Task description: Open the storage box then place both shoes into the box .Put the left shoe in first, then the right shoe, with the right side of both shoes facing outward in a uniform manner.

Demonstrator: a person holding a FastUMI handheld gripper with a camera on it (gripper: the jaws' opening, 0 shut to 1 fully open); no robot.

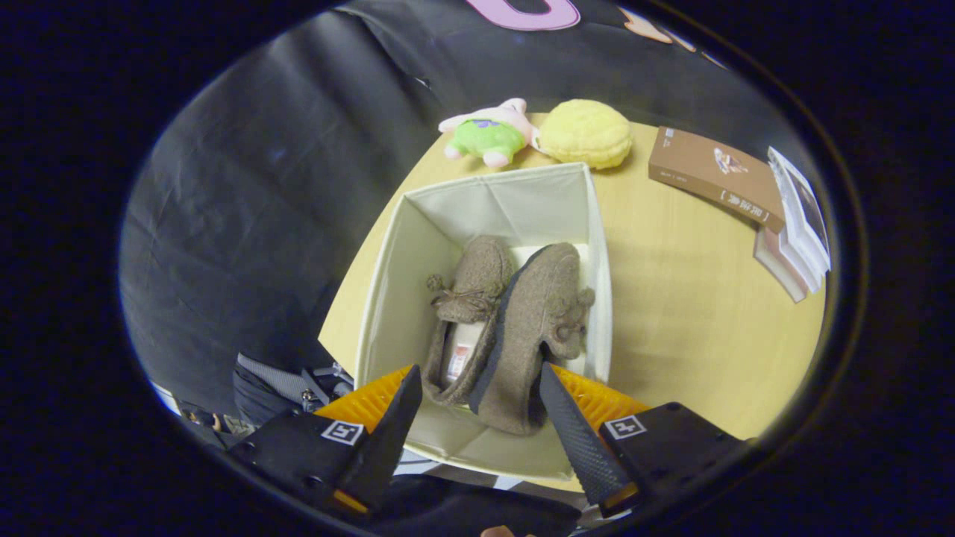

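Plush toy (489,134), yellow cushion (586,133), books (753,194)

Soft, even light from above leaves the wooden table (694,298) bright and the box (388,298) walls pale, with faint shadows around the shoes (515,313), while fisheye distortion bends the table's edges, and the books (791,216) look slightly blurred.

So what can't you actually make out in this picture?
In the gripper view:
- The heels of the two shoes in the box: the open gripper sits in front, so contact with its fingers cannot be judged.
- The left shoe's far side: the right shoe leans over it.
- The lower books in the stack: the top ones cover them.
- The book cover print: too small.
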